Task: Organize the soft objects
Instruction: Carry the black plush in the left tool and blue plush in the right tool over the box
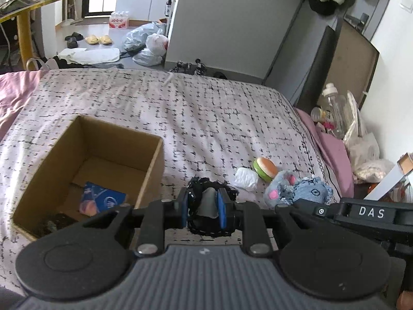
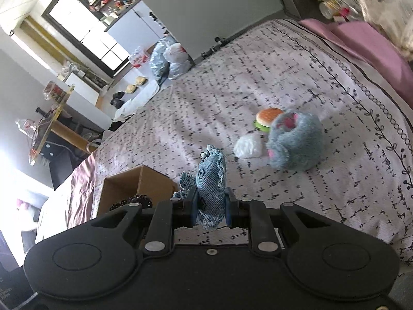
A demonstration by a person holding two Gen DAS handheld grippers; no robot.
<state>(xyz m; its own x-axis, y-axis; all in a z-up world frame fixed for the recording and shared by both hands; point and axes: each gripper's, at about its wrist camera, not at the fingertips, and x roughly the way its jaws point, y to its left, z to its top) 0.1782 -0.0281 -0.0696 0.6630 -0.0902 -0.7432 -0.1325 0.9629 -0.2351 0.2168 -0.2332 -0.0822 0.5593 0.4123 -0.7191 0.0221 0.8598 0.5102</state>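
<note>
- The left gripper is clamped on a dark grey soft item with black lace trim, which sits squarely between its blue pads, above the bed.
- The right gripper is closed tight on a blue denim soft toy, whose frayed head sticks out beyond the jaws.
- An open cardboard box sits near the bed's left edge.
- A fuzzy grey plush, a burger toy and a white soft lump lie bunched together towards the bed's right edge.
</note>
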